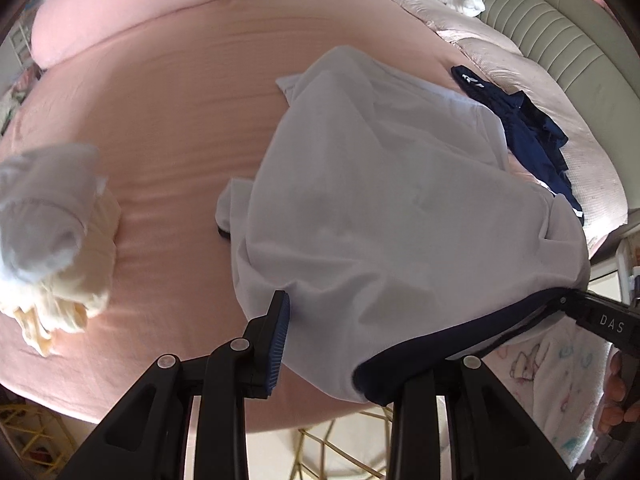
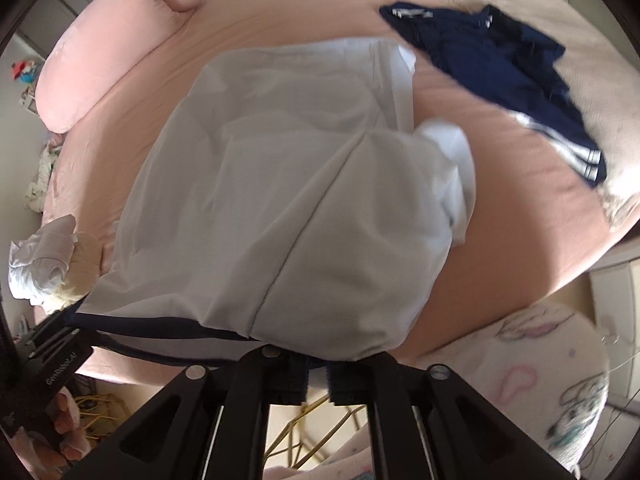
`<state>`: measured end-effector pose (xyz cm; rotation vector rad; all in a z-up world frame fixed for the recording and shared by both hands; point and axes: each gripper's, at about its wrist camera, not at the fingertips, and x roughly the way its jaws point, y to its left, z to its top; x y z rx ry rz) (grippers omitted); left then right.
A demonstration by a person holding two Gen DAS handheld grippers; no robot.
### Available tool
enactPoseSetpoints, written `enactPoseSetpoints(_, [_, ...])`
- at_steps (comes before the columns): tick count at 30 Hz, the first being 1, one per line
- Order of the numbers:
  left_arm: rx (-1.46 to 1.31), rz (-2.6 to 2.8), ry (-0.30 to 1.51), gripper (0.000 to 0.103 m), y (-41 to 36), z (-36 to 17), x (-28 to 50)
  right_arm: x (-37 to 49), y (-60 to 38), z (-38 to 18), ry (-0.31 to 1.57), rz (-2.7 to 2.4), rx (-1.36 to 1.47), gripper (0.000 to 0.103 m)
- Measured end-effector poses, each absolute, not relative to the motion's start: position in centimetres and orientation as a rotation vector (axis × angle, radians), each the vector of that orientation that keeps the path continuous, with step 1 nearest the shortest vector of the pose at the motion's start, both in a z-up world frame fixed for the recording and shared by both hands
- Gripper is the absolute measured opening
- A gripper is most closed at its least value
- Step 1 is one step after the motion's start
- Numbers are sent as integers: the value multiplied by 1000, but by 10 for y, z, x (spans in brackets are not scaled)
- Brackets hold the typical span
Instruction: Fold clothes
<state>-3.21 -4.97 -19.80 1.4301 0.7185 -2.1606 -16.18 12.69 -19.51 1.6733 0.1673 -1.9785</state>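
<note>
The right gripper (image 2: pixel 316 376) is seen clenched on the navy hem (image 2: pixel 136 326) of the white shirt (image 2: pixel 288 184), its pads nearly together with cloth pinched between them. In the left wrist view the left gripper (image 1: pixel 352 356) is spread wide; one blue pad (image 1: pixel 279 340) stands clear beside the shirt (image 1: pixel 384 184), while the other finger is hidden under the navy hem (image 1: pixel 440 344), so whether any cloth is held there cannot be told. The hem is raised at the near edge of the bed (image 1: pixel 168 128) and the rest of the shirt is draped back onto the sheet.

The shirt is judged light, thin and limp: it will sag between holds and slip from a shallow pinch. The banded hem and the side seams are judged the firmest places to be gripped.

Left of the shirt a cream and white bundle (image 1: pixel 52 240) is heaped. Beyond the shirt, to its right, a navy garment (image 2: pixel 500 80) is spread near the headboard (image 1: pixel 560 32).
</note>
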Motion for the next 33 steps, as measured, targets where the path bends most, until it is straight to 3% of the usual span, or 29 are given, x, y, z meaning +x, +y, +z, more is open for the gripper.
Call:
enactPoseSetpoints(5, [1486,-2126,808,30,-40,-208,-23,-150,133,-197,151,-1915,1711,33])
enactPoseSetpoints(7, [1493,-2130,855,31,-36,-208,-19,-144,134,-195,145,-1882,1716,46])
enactPoseSetpoints(10, [1498,-2112,962,36,-30,-208,-11,-135,137,-189,137,-1845,1722,52])
enactPoseSetpoints(15, [1487,-2125,1203,49,-21,-204,4,-123,145,-173,136,-1806,1712,52])
enactPoseSetpoints(18, [1461,-2120,1247,49,-14,-195,13,-119,153,-158,111,-1797,1675,52])
enactPoseSetpoints(22, [1437,-2125,1061,49,-5,-179,18,-120,166,-146,140,-1868,1620,59])
enactPoseSetpoints(26, [1400,-2173,740,49,8,-164,15,-120,177,-142,181,-1944,1578,59])
enactPoseSetpoints(33, [1501,-2282,424,49,41,-175,-12,-108,185,-164,78,-1886,1527,59])
